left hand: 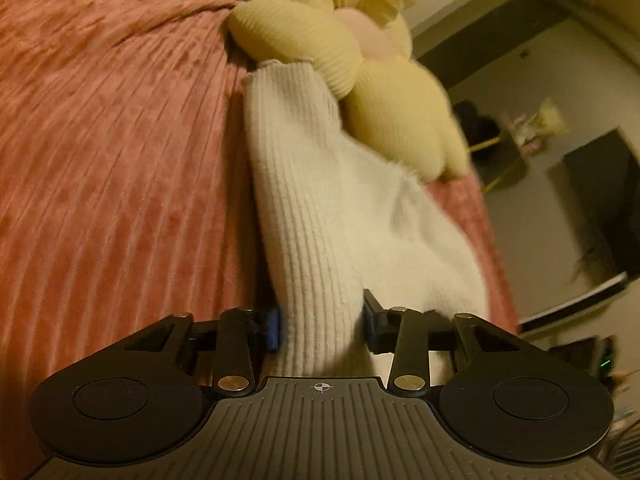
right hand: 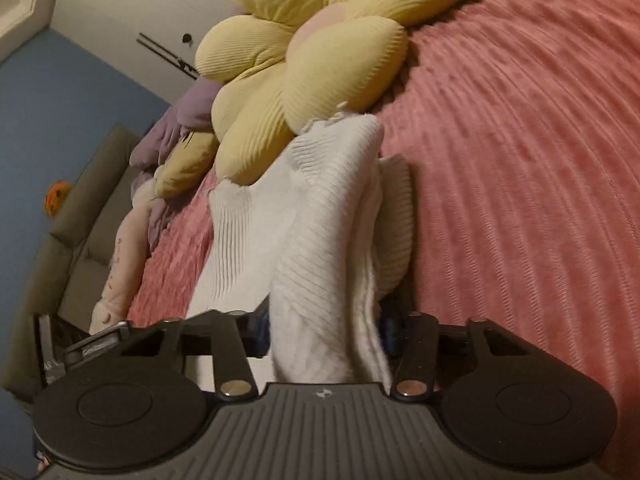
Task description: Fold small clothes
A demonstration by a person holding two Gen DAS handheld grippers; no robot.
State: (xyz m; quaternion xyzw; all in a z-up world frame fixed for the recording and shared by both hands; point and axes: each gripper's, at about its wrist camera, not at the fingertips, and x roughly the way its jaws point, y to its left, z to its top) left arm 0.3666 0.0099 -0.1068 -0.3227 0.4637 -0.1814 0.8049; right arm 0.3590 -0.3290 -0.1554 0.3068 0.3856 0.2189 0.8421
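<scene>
Both tools clamp the sweater: left tool [left hand: 320, 326], right tool [right hand: 324, 330]. Sweater [left hand: 320, 200] hangs over the bed [left hand: 100, 160], far end touching the pillow [left hand: 320, 40]. Pull unevenly and it may snag there.

Left gripper [left hand: 320, 326] and right gripper [right hand: 326, 330] each clamp white ribbed knit [left hand: 320, 220] (blue pads pressing fabric)

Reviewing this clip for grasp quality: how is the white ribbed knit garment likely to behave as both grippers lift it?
Likely floppy: the white knit garment sags and bunches between the right gripper and left gripper. Probably light and grippy, given its fuzzy ribbing. It may drag on the pink bedspread.
</scene>
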